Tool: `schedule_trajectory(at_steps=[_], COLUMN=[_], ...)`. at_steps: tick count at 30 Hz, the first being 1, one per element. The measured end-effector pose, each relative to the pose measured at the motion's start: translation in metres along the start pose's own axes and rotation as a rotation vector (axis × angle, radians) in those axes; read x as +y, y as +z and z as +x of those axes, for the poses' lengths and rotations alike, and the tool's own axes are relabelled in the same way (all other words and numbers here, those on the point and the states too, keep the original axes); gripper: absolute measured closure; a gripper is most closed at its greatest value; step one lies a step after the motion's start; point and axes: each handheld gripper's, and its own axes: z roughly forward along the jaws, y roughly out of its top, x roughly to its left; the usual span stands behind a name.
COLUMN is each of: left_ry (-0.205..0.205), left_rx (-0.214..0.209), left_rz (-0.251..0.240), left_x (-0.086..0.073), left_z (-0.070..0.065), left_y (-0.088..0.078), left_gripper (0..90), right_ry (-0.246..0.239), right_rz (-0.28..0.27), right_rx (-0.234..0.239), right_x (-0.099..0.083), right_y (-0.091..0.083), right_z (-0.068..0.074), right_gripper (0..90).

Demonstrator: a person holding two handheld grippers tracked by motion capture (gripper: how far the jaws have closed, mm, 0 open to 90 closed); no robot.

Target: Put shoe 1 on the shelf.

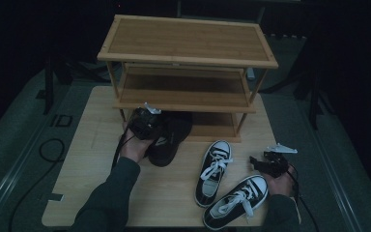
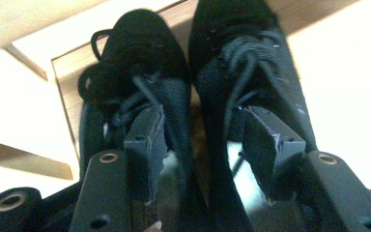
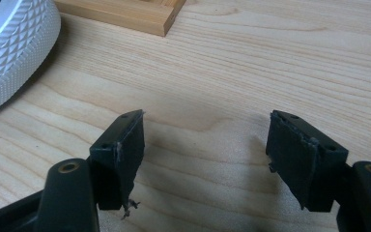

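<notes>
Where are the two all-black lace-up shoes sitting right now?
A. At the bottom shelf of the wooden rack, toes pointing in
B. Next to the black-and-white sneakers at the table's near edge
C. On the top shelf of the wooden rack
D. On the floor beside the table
A: the two all-black lace-up shoes lie side by side with toes in the lowest level of the wooden rack, the left gripper over their heels.

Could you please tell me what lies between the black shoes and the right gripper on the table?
In the high view, two black-and-white sneakers lie between the black shoes and the right gripper; the nearer sneaker sits just beside that gripper.
</notes>
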Motion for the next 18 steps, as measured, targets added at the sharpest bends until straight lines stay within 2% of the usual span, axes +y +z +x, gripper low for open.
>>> schedule_trajectory(at_steps=[1,6,7,10,13,18], left_ry=[0.018,0.033,0.035,0.042,0.048,0.072], left_rx=[-0.007,-0.034,-0.056,-0.085,-0.111,-0.156], left_rz=[-0.005,-0.020,-0.028,-0.043,-0.055,-0.059], left_x=[-0.002,-0.010,-0.013,-0.018,-0.025,-0.037], left_z=[0.001,0.002,0.003,0.003,0.003,0.003], left_y=[-0.009,-0.023,-0.030,-0.039,-0.047,-0.052], left_gripper=[50.3,49.2,49.2,49.8,53.8,61.9], right_ry=[0.000,-0.002,-0.002,-0.004,-0.001,0.001], right_rz=[0.000,0.000,-0.001,0.000,0.001,0.000], right_rx=[0.000,-0.001,-0.001,-0.001,-0.002,-0.002], right_x=[0.000,0.000,0.000,0.000,0.000,0.000], right_y=[0.000,0.000,0.000,0.000,0.000,0.000], right_z=[0.000,0.000,0.000,0.000,0.000,0.000], right_gripper=[29.3,29.3,29.3,29.3,29.3,29.3])
